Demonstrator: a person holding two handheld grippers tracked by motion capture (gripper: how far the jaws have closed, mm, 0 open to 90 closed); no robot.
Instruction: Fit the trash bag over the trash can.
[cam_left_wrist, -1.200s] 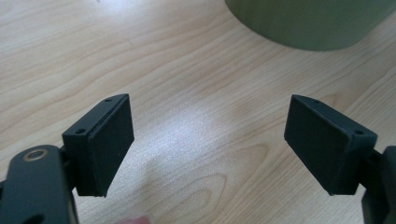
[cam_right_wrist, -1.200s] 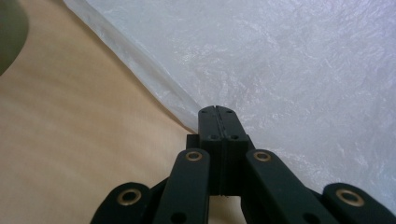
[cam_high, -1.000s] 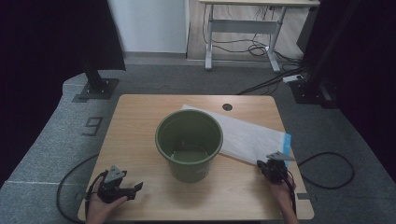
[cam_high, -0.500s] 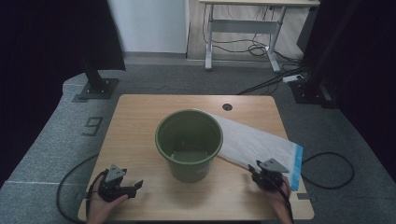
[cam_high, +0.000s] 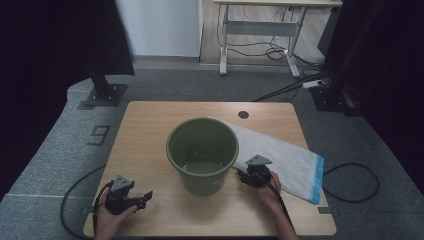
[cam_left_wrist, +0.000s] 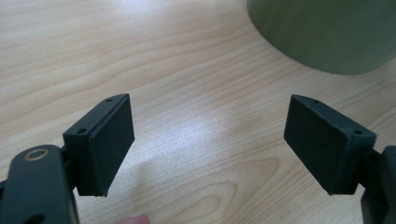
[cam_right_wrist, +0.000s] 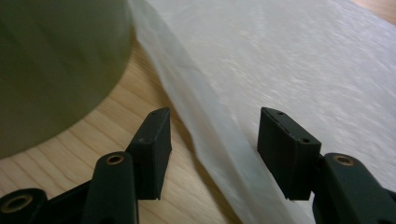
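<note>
My right claw (cam_high: 248, 176) has just been opening and now straddles the near edge of the white bag (cam_high: 285, 159) lying flat on the desk (cam_high: 150, 130) beside the green bucket (cam_high: 202, 152), pads not yet pressing. My left claw (cam_high: 142, 199) waits wide open and empty, probably kept free to steady the bucket.

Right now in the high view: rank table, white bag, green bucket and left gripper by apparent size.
1. table
2. white bag and green bucket: similar spread, and the bucket hides part of the bag, so unranked
3. left gripper, smallest
</note>
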